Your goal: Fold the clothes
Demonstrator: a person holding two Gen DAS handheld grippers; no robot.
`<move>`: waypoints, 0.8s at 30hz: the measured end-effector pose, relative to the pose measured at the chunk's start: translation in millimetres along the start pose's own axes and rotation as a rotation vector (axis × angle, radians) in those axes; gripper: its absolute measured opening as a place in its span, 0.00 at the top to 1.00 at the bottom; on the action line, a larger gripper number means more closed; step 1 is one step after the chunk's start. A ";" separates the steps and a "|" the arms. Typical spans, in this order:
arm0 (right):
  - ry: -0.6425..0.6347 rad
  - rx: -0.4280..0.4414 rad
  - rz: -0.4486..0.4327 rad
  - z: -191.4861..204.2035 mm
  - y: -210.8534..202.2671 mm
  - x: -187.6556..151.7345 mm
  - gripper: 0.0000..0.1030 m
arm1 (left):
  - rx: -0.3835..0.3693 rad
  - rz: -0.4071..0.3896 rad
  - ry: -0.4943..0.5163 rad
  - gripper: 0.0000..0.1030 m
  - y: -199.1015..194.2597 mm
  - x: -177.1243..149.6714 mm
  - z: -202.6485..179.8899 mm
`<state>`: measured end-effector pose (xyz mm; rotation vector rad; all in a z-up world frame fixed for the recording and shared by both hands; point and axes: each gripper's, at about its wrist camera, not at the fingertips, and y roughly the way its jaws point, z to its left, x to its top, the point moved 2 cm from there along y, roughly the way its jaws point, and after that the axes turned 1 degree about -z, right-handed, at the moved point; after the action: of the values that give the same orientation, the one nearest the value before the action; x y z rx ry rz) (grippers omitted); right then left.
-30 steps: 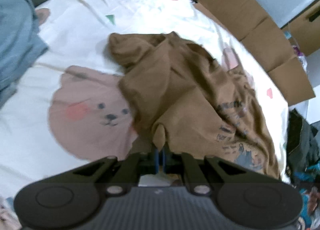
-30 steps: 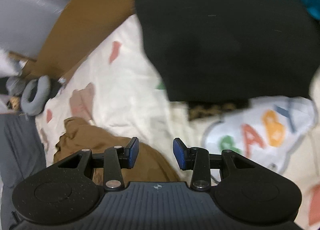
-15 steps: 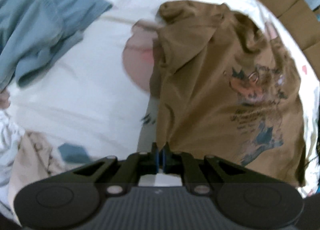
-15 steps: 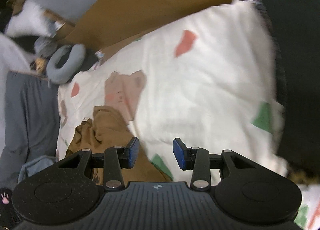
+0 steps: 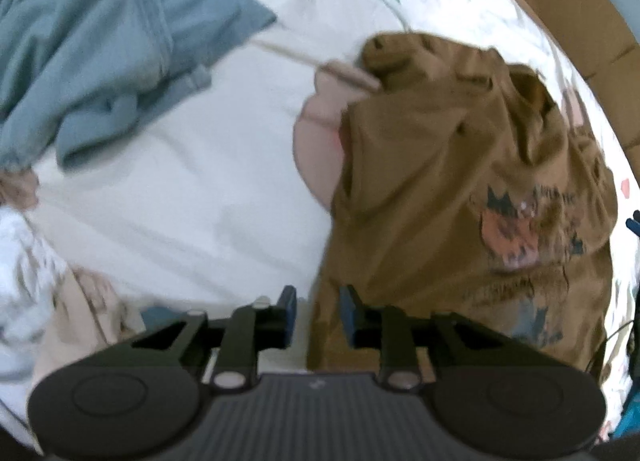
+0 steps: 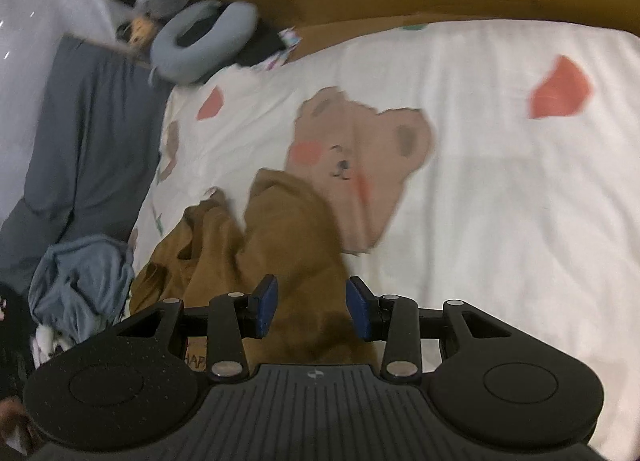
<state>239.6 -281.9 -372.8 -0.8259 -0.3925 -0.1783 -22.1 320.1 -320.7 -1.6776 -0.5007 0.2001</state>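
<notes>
The brown T-shirt [image 5: 460, 197] lies rumpled on the bed's white sheet [image 5: 192, 197], filling the left wrist view from about 1 o'clock round to 5 o'clock, its printed graphic facing up near 3 o'clock. In the right wrist view the same shirt [image 6: 280, 245] spreads from the centre toward 8 o'clock, partly covering a pink bear [image 6: 360, 157] printed on the sheet [image 6: 500, 201]. A crumpled blue garment [image 5: 100, 45] occupies the left wrist view from 9 to 12 o'clock, well apart from the shirt. A dark grey cloth [image 6: 72, 133] runs along the bed's edge at 9 to 10 o'clock in the right wrist view, with a grey neck pillow [image 6: 200, 41] at 11 o'clock. The left gripper [image 5: 316, 313] is open at 6 o'clock, its blue pads either side of the shirt's hem edge, holding nothing. The right gripper [image 6: 312, 307] also stands open, brown fabric showing between its fingers, which do not clamp it.
</notes>
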 end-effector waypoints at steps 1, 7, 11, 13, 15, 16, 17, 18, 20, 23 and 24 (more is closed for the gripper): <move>-0.006 0.002 0.003 2.5 6.6 2.6 0.56 | 0.000 -0.010 0.006 0.68 0.6 4.5 -1.6; -0.046 0.016 0.011 15.5 35.9 14.1 0.32 | -0.049 -0.062 0.020 0.44 17.0 35.0 -18.6; -0.076 0.012 0.010 23.2 50.7 18.7 0.32 | -0.077 -0.112 -0.029 0.39 34.7 60.5 -29.4; -0.091 0.010 0.009 27.1 58.1 21.0 0.32 | -0.076 -0.128 -0.029 0.39 42.3 74.5 -39.7; -0.106 0.007 0.009 31.0 65.4 23.3 0.32 | -0.075 -0.143 -0.016 0.36 46.4 86.0 -49.1; -0.114 0.006 0.011 32.6 69.0 24.2 0.32 | -0.075 -0.152 -0.004 0.35 49.5 91.3 -54.3; -0.124 0.007 0.019 33.3 72.3 24.4 0.32 | -0.076 -0.161 0.007 0.32 52.7 96.2 -59.0; -0.133 0.007 0.027 33.9 75.6 24.6 0.32 | -0.086 -0.176 0.006 0.28 56.0 99.7 -61.8; -0.152 0.007 0.043 35.1 82.1 25.1 0.32 | -0.092 -0.191 -0.006 0.23 64.1 104.8 -65.5; -0.159 0.015 0.060 36.1 92.2 29.6 0.32 | -0.085 -0.198 -0.023 0.23 78.3 112.3 -70.8; -0.161 0.018 0.070 36.8 96.7 31.3 0.32 | -0.092 -0.195 -0.023 0.23 83.5 114.7 -72.4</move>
<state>287.8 -190.0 -403.2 -0.8381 -0.5145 -0.0431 126.9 297.1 -372.1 -1.7051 -0.6956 0.0540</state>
